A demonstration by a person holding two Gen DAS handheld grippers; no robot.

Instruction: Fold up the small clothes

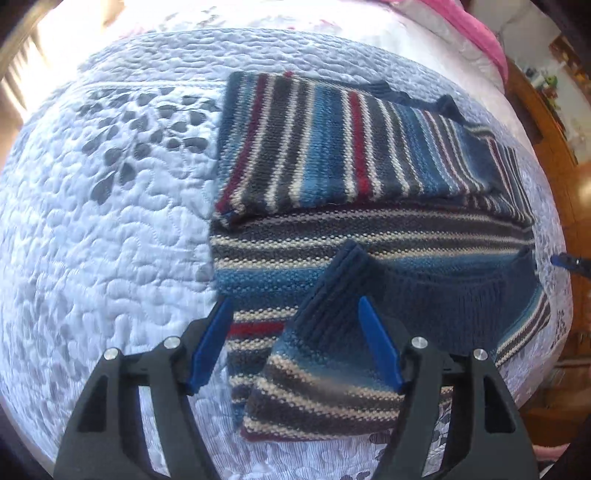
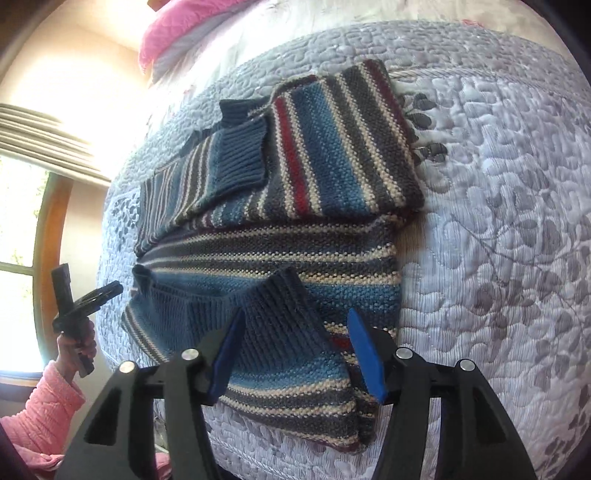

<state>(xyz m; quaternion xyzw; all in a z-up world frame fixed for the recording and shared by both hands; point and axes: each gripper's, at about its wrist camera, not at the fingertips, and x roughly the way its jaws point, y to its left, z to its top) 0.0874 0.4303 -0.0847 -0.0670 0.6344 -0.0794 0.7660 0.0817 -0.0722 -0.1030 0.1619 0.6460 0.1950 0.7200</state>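
A small knit sweater [image 1: 369, 229] with blue, grey, cream and red stripes lies flat on a quilted bedspread [image 1: 110, 221]. Its far sleeve [image 1: 325, 147] is folded across the body. The near sleeve, ending in a navy ribbed cuff [image 1: 332, 291], is folded inward and lies under my left gripper [image 1: 295, 347], which is open above it. The right wrist view shows the same sweater [image 2: 295, 243], with the navy cuff [image 2: 280, 317] under my open right gripper [image 2: 297, 354]. Neither gripper holds cloth. My left gripper [image 2: 81, 299] also shows at that view's left edge, held by a hand.
A pink pillow [image 2: 184, 26] and white bedding lie at the head of the bed. A pink sleeve [image 2: 44, 410] is at the lower left. A window with a wooden frame [image 2: 48, 258] stands beyond the bed; wooden furniture [image 1: 535, 110] is at the far right.
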